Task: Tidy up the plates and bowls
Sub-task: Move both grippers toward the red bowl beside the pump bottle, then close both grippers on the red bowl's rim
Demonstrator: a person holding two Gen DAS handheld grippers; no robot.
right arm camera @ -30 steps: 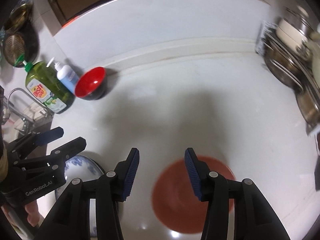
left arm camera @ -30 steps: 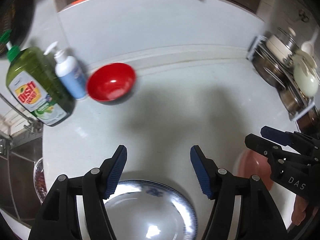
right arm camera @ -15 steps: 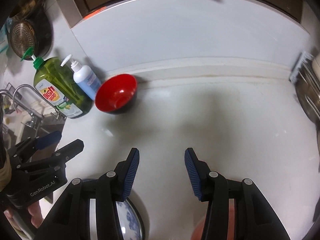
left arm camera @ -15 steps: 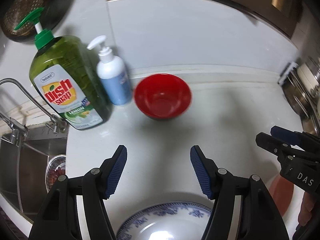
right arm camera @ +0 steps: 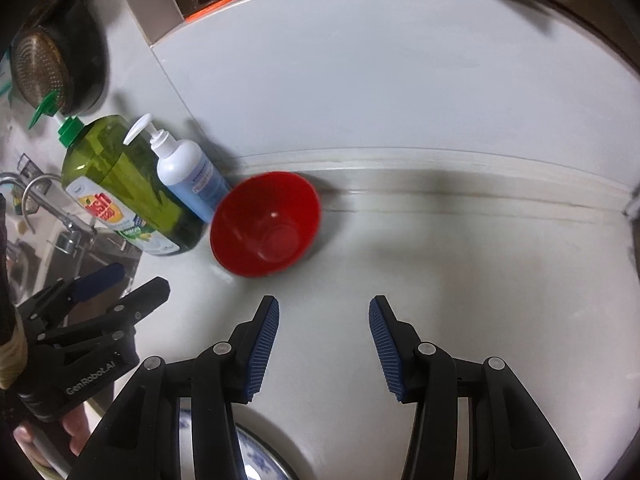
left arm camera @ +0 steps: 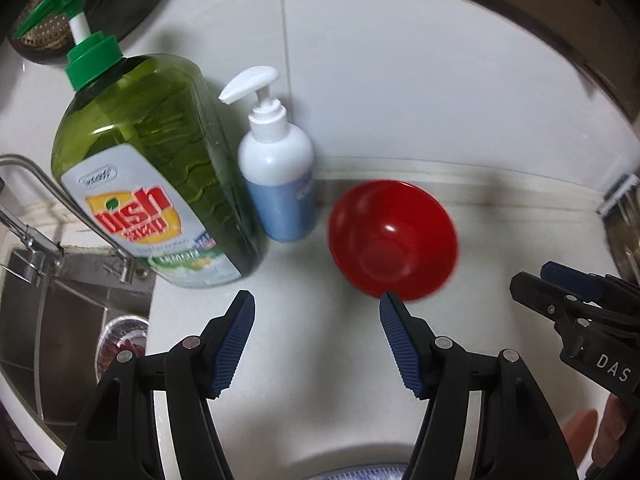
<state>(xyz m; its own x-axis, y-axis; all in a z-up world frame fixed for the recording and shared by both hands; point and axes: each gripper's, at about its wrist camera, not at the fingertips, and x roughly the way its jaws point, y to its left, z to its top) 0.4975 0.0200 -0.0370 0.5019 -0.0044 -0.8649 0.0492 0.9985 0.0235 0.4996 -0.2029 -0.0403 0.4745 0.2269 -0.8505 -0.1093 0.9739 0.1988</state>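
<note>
A red bowl [left arm camera: 394,239] [right arm camera: 266,224] stands upright on the white counter close to the back wall, right of two soap bottles. My left gripper [left arm camera: 318,312] is open and empty, its right fingertip just short of the bowl's near rim. My right gripper [right arm camera: 324,314] is open and empty too, nearer than the bowl and to its right. A blue-patterned white plate [right arm camera: 256,460] [left arm camera: 360,474] lies at the bottom edge, mostly hidden under the fingers. Each gripper shows in the other's view: the right gripper [left arm camera: 560,284] at the right edge, the left gripper [right arm camera: 120,284] at the left.
A big green dish-soap bottle [left arm camera: 152,184] [right arm camera: 120,188] and a white-and-blue pump bottle [left arm camera: 280,184] [right arm camera: 188,176] stand left of the bowl. A steel sink [left arm camera: 60,320] with a tap [left arm camera: 48,216] lies further left. A strainer [right arm camera: 44,68] hangs on the wall. A dish rack's edge [left arm camera: 620,192] shows at right.
Both grippers have moved left and towards the back wall. The red bowl and bottles now loom larger and nearer; the blue plate and a reddish plate have slid out below. Jaws stay apart.
</note>
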